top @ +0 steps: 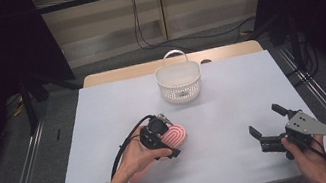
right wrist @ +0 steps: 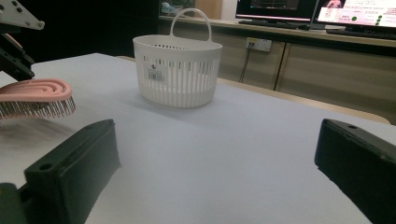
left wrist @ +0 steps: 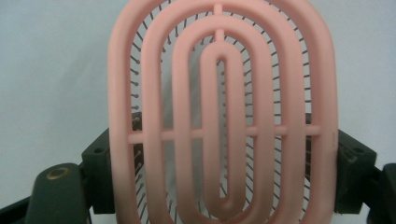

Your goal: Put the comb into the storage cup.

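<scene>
Pink hairbrush (left wrist: 219,116): smooth matt plastic frame of concentric loops, thin dark metal-looking bristles under it. White basket (right wrist: 177,70): slotted plastic, slight sheen, paper-looking sticker on the wall; table (top: 225,111) covered in a matt white smooth sheet, pale wood edge at the far side. Right gripper (top: 269,126) jaws: matt black plastic, grey metal-looking plate on top.

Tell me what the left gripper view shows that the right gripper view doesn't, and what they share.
Left gripper view alone: the pink brush from above, its concentric oval ribs held between that gripper's two black jaws. Right gripper view alone: the white basket with its handle, monitors behind, the brush's bristles side-on, lifted off the table, and the right gripper open with nothing between its jaws. Both: the brush and the pale table.
</scene>
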The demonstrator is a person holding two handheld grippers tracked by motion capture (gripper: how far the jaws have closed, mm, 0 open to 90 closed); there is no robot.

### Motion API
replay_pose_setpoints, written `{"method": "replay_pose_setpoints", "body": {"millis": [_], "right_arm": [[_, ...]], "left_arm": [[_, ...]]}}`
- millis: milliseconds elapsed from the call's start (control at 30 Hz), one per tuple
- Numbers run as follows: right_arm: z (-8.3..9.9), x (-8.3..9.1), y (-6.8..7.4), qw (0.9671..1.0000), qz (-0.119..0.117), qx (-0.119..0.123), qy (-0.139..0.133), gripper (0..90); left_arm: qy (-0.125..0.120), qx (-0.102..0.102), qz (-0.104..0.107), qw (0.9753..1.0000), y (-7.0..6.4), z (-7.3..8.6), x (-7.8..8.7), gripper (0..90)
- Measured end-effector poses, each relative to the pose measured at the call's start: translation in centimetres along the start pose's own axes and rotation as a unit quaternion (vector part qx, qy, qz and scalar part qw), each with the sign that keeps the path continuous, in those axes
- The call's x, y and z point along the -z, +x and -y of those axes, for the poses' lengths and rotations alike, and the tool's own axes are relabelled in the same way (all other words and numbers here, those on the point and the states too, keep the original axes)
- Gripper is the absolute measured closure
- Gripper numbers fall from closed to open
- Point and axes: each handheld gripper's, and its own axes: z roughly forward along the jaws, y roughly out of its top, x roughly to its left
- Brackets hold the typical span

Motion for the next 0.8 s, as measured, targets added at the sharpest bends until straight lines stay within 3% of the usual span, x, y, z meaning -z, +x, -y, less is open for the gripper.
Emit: {"method": "replay_pose_setpoints", "body": {"millis": [567, 800], "right_arm": [[0.0, 0.0, 0.0, 1.0, 0.003, -0.002, -0.001, 0.0], [0.0, 0.0, 0.0, 1.0, 0.002, -0.004, 0.001, 0.0]], "left_arm": [[-0.014, 0.009, -0.014, 0.9998, 0.4, -0.4, 1.5, 19.6], [-0.036, 0.021, -0.019, 0.9989, 0.7, -0.6, 2.4, 19.6]]}}
